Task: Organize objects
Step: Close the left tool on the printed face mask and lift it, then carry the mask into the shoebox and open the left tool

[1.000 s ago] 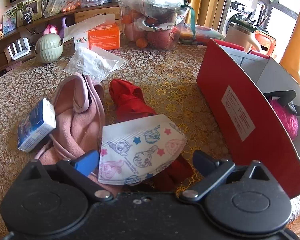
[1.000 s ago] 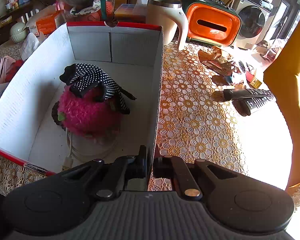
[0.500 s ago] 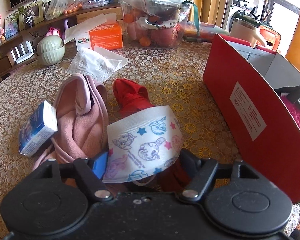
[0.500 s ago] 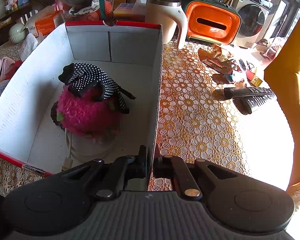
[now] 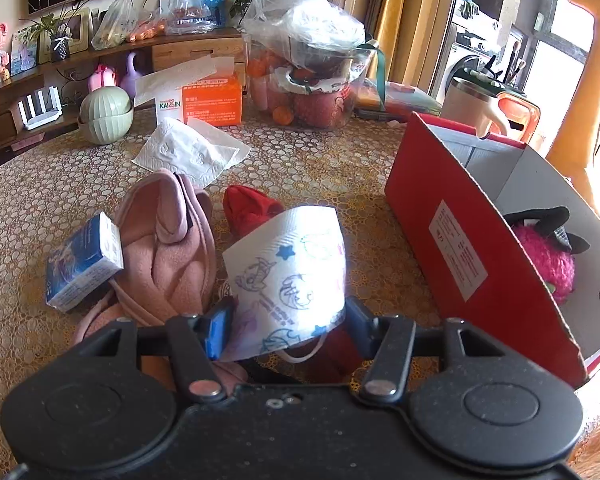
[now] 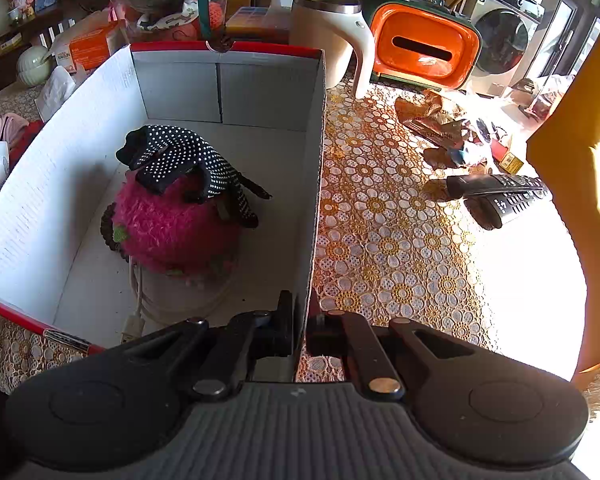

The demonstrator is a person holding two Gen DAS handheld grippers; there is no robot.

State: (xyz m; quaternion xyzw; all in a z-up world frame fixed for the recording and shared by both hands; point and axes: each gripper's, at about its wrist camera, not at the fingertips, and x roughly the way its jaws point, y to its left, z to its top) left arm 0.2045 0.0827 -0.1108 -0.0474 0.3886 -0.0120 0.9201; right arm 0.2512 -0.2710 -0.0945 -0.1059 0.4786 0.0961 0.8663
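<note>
between closing left gripper [image 5: 286,326] jaws, printed mask [image 5: 288,276], seemingly pinched

Child's face mask [image 5: 290,276]: white, printed with cartoon ponies and stars, bowed into an arch, raised just left of the box. Box [image 5: 480,256]: red outside, white inside, open-topped, upright. Inside it, a pink fuzzy item [image 6: 172,224] with a black white-dotted glove [image 6: 180,160] draped on top.
</note>
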